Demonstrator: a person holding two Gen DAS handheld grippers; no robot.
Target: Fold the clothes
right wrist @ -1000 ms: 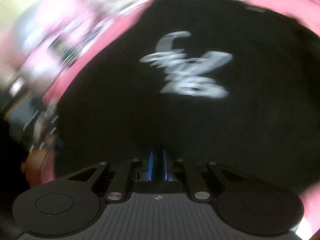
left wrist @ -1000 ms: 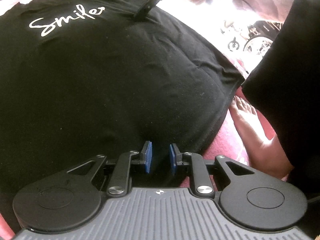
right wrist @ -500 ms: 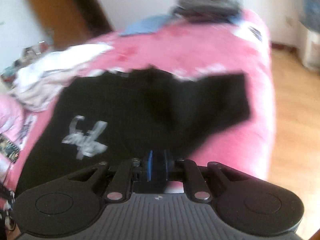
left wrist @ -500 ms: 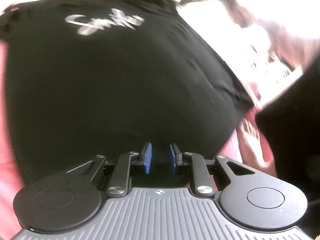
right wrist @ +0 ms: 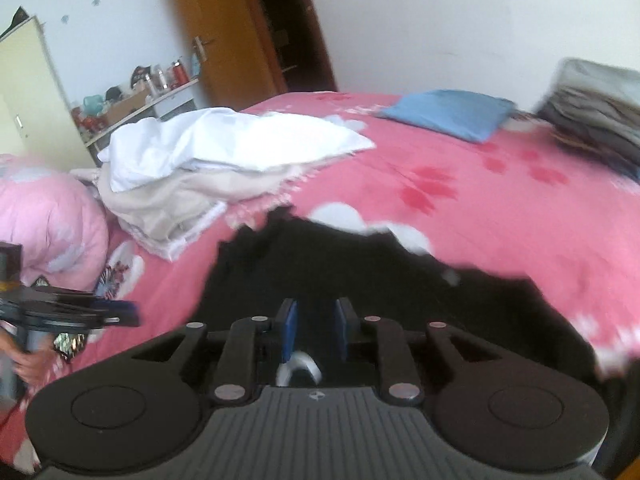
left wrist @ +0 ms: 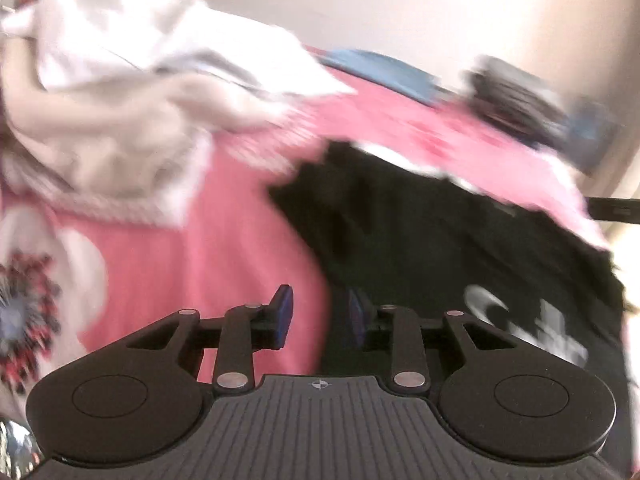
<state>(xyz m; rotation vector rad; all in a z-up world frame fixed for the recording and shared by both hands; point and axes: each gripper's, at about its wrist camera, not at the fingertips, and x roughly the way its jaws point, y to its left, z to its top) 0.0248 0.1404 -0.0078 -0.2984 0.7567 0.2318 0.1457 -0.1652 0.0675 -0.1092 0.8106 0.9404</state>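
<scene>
One black shirt (right wrist: 360,264) crumpled on pink bed (right wrist: 520,208), axis unclear through blur

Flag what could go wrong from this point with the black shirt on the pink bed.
1. Both pairs of jaws are opening; nothing is pinched in the left gripper or the right gripper, so the black T-shirt may settle crumpled, as its uneven far edge suggests.
2. The pile of white and beige laundry lies near the shirt's far corner; a wide fold could drag into it.
3. Both views are motion-blurred, so a re-grasp now may miss the hem.
</scene>
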